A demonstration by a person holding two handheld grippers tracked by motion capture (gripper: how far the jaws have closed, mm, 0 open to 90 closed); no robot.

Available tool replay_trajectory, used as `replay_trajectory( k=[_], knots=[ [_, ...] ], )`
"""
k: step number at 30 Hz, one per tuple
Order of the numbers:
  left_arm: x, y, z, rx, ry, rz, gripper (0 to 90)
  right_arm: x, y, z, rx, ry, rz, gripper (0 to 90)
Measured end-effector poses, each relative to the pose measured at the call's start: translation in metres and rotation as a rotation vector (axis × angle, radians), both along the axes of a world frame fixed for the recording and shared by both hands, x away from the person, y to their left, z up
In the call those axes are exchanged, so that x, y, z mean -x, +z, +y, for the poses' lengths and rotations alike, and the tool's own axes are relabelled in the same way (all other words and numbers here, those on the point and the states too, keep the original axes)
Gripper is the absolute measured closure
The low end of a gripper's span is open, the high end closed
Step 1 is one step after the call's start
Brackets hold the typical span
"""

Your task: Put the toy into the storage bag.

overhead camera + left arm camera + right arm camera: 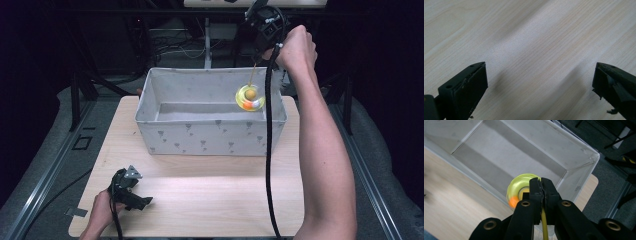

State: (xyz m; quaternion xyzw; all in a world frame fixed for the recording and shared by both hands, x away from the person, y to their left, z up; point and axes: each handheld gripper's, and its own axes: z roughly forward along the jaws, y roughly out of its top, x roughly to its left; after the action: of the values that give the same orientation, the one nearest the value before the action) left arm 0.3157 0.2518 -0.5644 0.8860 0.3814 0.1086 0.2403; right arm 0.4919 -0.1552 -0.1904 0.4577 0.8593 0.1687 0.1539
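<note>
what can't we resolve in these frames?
- Toy: blurred in the high view; in the right gripper view the right gripper covers half.
- Cord: upper end hidden between the jaws.
- Bin: near floor hidden by its front wall, high view.
- Left gripper: jaws cut off by the edges.

Bright tabletop, dark surroundings, slight motion blur

1. A pale wood-grain table (pixel 200 195) stands under bright overhead light.
2. Grey floor (pixel 45 165) flanks it, with metal rails (pixel 367 170) along both sides.
3. Beyond its far edge, dark frames and tangled cables (pixel 170 42) fade into a black room.
</note>
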Motion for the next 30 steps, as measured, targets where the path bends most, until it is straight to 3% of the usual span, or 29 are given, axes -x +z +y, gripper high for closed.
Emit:
replay_trajectory(
  k=[9, 11, 30],
  knots=[
    [-0.001, 0.0, 0.002, 0.002, 0.004, 0.003, 0.1, -0.015, -0.025, -0.005, -0.008, -0.02, 0.022, 88.2],
    [-0.001, 0.0, 0.001, 0.001, 0.001, 0.003, 0.1, -0.017, -0.031, -0.007, -0.009, -0.03, 0.002, 88.2],
    [-0.001, 0.0, 0.001, 0.002, -0.005, 0.002, 0.1, -0.034, -0.091, -0.019, -0.018, -0.035, 0.072, 88.2]
  ],
)
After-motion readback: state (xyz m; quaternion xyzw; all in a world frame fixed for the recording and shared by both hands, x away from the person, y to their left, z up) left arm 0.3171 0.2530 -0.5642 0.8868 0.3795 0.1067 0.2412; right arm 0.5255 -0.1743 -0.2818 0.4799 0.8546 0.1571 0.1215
